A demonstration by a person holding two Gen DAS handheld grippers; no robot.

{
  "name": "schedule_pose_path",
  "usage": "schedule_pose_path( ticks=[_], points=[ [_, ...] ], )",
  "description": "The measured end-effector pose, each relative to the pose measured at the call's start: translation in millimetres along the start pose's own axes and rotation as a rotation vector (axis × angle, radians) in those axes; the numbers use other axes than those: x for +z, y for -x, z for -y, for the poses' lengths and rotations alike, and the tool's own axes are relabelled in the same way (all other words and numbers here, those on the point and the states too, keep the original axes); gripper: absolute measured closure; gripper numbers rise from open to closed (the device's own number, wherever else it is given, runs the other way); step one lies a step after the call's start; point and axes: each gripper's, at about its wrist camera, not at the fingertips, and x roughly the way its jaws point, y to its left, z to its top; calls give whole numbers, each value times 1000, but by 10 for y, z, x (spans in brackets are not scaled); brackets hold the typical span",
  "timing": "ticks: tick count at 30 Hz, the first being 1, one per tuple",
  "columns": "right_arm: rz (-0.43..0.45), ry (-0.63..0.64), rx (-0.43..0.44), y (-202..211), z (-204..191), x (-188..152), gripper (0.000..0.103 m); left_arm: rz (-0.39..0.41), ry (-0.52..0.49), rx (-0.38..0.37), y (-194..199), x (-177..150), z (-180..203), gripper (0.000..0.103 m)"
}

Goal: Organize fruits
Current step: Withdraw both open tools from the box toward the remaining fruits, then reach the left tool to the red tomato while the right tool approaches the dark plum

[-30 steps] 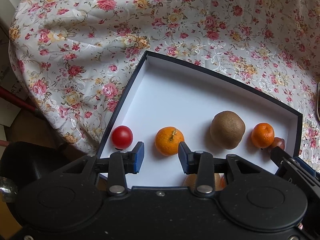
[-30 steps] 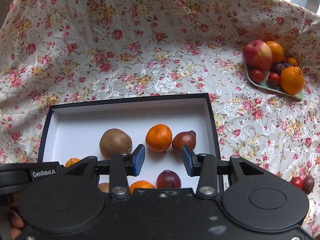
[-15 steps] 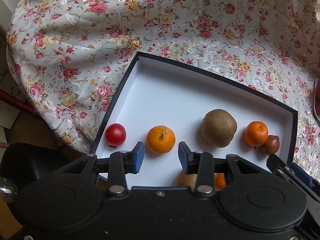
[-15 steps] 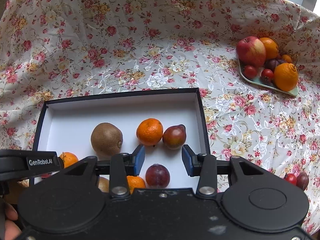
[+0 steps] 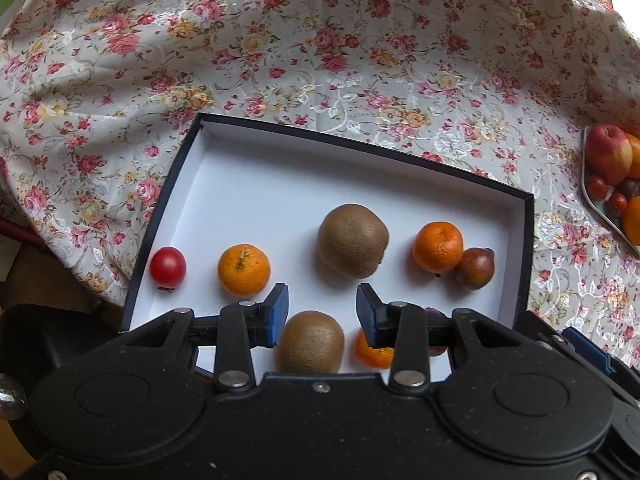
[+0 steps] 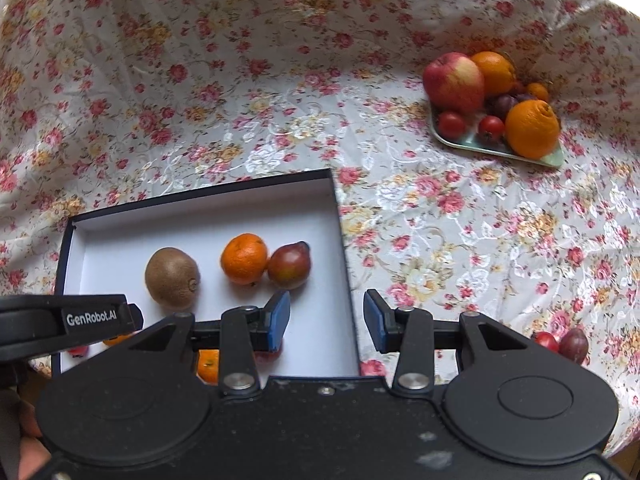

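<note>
A black box with a white floor (image 5: 256, 196) (image 6: 200, 224) lies on the flowered cloth. It holds a red tomato (image 5: 168, 267), two mandarins (image 5: 243, 269) (image 5: 437, 246), a big kiwi (image 5: 352, 240) (image 6: 172, 276), a dark red pear (image 5: 475, 269) (image 6: 289, 265), and nearer, a second kiwi (image 5: 310, 342) and an orange (image 5: 374, 354). My left gripper (image 5: 322, 314) hangs open above the near kiwi, holding nothing. My right gripper (image 6: 326, 318) is open over the box's right wall, empty.
A green plate (image 6: 468, 145) at the far right carries an apple (image 6: 453, 82), oranges (image 6: 532, 128), tomatoes and plums. A small tomato (image 6: 546, 341) and a plum (image 6: 574, 345) lie loose on the cloth at the right. The table edge drops away on the left (image 5: 24, 264).
Both grippers have drawn back and up from the box, and the right one has swung rightward. The near kiwi and orange have come into the left view. Both stay open.
</note>
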Motion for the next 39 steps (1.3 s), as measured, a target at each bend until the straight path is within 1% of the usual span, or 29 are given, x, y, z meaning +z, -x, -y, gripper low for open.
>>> schedule_pose_path(
  ticks=[8, 15, 21, 26, 32, 39],
  points=[
    [-11, -61, -64, 48, 404, 25, 59, -1, -73, -36, 82, -69, 434, 55],
    [-39, -114, -120, 84, 791, 20, 59, -13, -149, -60, 124, -164, 853, 55],
    [-78, -200, -172, 92, 1260, 16, 59, -20, -218, -68, 135, -266, 1203, 55],
    [-115, -265, -212, 92, 1644, -15, 59, -53, -281, -103, 110, -400, 1519, 55],
    [-172, -357, -221, 69, 2075, -95, 59, -73, -368, -124, 108, -602, 1909, 55],
    [-204, -426, -234, 87, 2485, -235, 59, -111, -443, -185, 98, -813, 2312, 55]
  ],
)
